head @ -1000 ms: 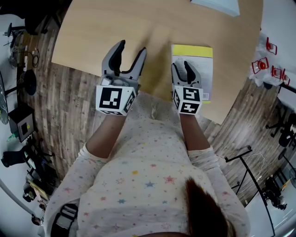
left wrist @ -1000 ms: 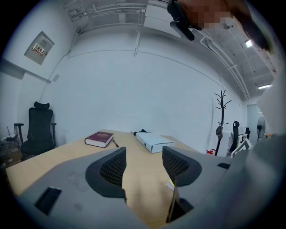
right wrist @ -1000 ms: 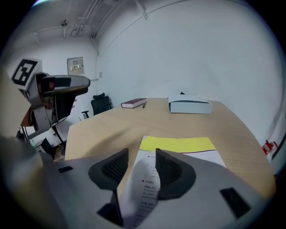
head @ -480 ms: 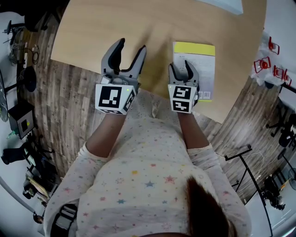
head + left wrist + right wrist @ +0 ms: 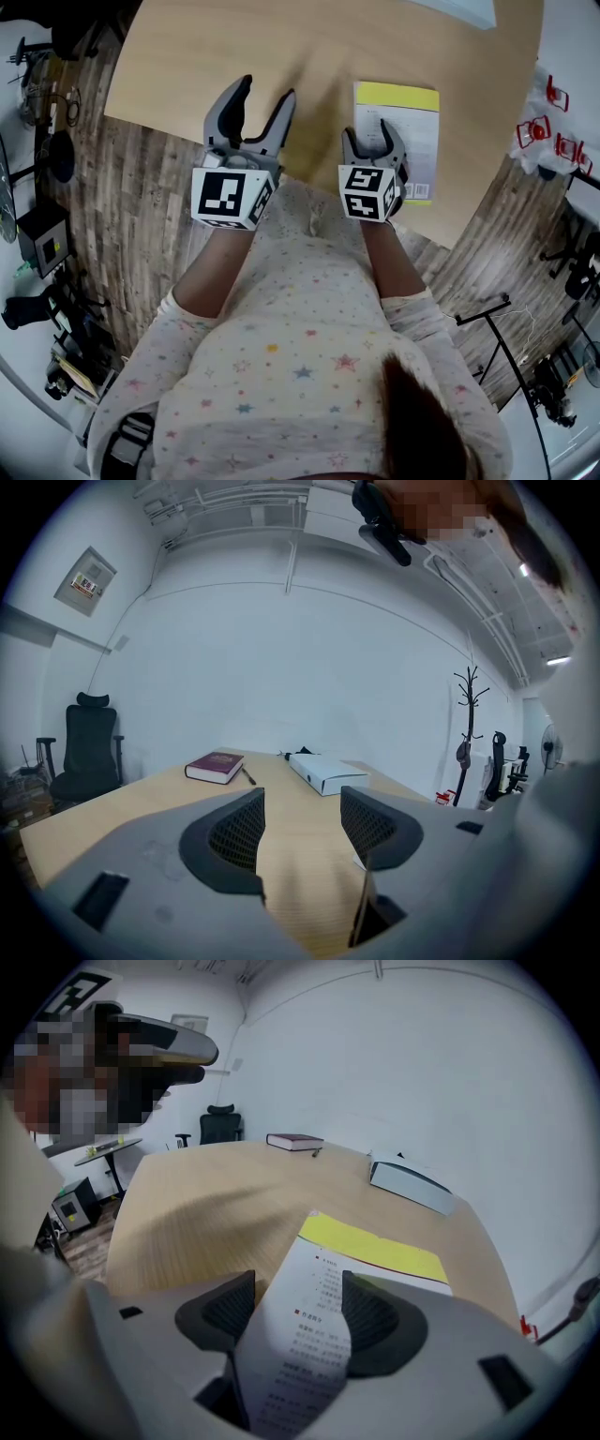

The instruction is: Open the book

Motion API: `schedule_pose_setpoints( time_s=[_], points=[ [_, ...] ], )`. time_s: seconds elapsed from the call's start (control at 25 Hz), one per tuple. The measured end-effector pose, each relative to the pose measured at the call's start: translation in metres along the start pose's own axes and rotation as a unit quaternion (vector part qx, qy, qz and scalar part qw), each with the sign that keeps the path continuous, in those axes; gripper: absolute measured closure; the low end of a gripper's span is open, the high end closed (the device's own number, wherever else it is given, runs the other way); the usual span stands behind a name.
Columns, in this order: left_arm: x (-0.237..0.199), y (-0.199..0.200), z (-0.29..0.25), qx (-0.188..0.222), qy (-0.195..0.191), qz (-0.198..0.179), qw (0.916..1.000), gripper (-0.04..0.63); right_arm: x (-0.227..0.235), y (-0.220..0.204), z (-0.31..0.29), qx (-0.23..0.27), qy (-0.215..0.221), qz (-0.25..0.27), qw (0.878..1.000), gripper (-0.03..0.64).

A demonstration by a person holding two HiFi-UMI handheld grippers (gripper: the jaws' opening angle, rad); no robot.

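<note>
A thin book (image 5: 419,141) with a yellow band (image 5: 397,96) lies near the front right of the wooden table (image 5: 234,56). My right gripper (image 5: 373,141) sits over its near left corner. In the right gripper view a printed white page (image 5: 309,1335) curves up between the jaws of the right gripper (image 5: 298,1312), which stand apart, and the yellow cover (image 5: 375,1246) lies flat beyond. My left gripper (image 5: 264,101) hovers open over bare table left of the book and holds nothing; the left gripper view shows only its own fingers (image 5: 302,832) and table.
A maroon book (image 5: 215,766) with a pen beside it and a white box (image 5: 328,772) lie at the far side of the table. The table's front edge runs just under both grippers. An office chair (image 5: 89,752) and a coat stand (image 5: 466,733) stand beyond.
My right gripper has drawn back a little toward the person and tipped up, and the page has come up between its jaws. The left gripper has barely moved.
</note>
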State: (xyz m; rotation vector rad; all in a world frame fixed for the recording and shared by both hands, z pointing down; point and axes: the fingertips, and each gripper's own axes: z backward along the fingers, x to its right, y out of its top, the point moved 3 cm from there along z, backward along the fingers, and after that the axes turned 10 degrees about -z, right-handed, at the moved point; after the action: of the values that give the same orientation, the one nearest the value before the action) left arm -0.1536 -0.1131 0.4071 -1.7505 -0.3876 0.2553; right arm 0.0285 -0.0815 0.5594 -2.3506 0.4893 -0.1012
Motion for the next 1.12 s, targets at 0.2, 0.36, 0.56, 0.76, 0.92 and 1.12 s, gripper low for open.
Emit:
schedule_pose_setpoints(
  time_s=[0.2, 0.36, 0.56, 0.76, 0.92, 1.12],
  points=[
    [-0.003, 0.0, 0.002, 0.0, 0.002, -0.001, 1.0, 0.359, 0.001, 0.001, 0.001, 0.003, 0.006, -0.008, 1.0, 0.331],
    [-0.002, 0.001, 0.001, 0.001, 0.001, -0.002, 1.0, 0.358, 0.004, 0.001, 0.003, 0.004, 0.013, -0.019, 1.0, 0.334],
    [-0.001, 0.002, 0.0, 0.002, 0.0, -0.001, 1.0, 0.359, 0.007, 0.002, 0.006, 0.011, 0.021, -0.029, 0.999, 0.336],
    [-0.001, 0.006, 0.001, 0.007, 0.002, -0.003, 1.0, 0.359, 0.01, 0.008, 0.013, 0.019, 0.027, -0.038, 0.999, 0.348],
    [0.0, 0.009, 0.002, 0.01, 0.003, -0.006, 0.9999, 0.359, 0.013, 0.012, 0.019, 0.027, 0.037, -0.048, 0.998, 0.376],
    [0.002, 0.014, 0.005, 0.014, 0.005, -0.008, 0.9999, 0.359, 0.016, 0.014, 0.025, 0.036, 0.05, -0.056, 0.997, 0.442]
  ],
)
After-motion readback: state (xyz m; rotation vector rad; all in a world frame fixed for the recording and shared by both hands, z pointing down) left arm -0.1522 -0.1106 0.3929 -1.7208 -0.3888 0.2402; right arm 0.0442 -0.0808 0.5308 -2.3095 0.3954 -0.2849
